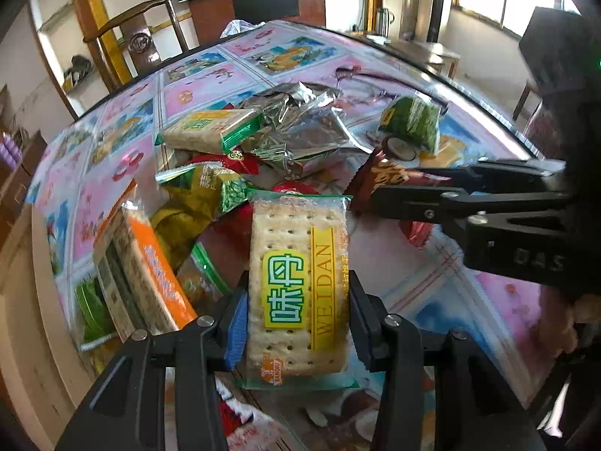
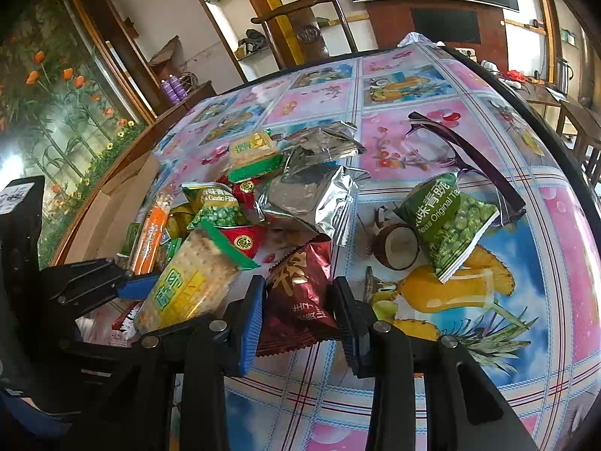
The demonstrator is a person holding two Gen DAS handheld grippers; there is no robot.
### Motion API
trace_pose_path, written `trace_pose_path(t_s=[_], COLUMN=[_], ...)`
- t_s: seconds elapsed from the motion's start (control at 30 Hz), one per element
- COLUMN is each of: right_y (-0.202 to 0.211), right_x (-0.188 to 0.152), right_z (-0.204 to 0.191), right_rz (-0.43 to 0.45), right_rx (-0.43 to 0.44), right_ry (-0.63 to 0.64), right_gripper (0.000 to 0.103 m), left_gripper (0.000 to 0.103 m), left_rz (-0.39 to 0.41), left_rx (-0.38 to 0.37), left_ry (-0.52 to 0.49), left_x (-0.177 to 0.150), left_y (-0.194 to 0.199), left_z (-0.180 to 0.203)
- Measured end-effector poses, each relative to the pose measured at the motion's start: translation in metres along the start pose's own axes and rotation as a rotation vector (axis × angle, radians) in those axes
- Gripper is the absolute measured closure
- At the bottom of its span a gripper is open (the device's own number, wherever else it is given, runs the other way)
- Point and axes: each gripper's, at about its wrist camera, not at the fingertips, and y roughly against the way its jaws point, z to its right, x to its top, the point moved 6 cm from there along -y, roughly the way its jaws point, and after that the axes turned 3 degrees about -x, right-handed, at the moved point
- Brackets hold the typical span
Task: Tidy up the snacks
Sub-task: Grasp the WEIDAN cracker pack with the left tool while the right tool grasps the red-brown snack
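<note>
The left wrist view looks steeply down along its claw [image 1: 298, 323], close over the worktop [image 1: 499, 300], toward the far chair [image 1: 139, 34]. The right wrist view looks down from the other side, just as close. Both share the snack pile, the cracker pack [image 1: 296, 285] [image 2: 188, 285], and each other's claw.

Cracker pack [image 1: 298, 289]: clear glossy plastic film over pale, pitted biscuit. Foil bags [image 2: 311, 195]: crinkled silver metallised film, mirror-bright. Dark red packet [image 2: 296, 297]: shiny foil-like wrap. Green pea packet [image 2: 449, 221]: glossy printed plastic. Orange-edged pack [image 1: 157, 274]: clear film, slick. Tablecloth [image 2: 413, 86]: smooth, glossy printed vinyl. Gripper fingers [image 1: 375, 319]: matt black plastic, metal screw heads; ribbed blue pads [image 2: 249, 319]. Chair [image 2: 300, 3]: dark polished wood.
</note>
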Motion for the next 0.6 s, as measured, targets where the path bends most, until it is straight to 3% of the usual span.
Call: trace_pose_path(t_s=[0.37, 0.6], right_y=[0.007, 0.014], right_x=[0.000, -0.001], right_z=[-0.006, -0.006], right_rz=[0.035, 0.066], right_rx=[0.028, 0.032], right_ry=[-0.001, -0.023], right_gripper=[0.066, 0.066], left_gripper=[0.058, 0.058], left_rz=[0.086, 0.123], left_rx=[-0.089, -0.107], left_ry=[0.090, 0.128], left_x=[-0.007, -0.011], left_y=[0.038, 0.054], left_z=[-0.009, -0.021])
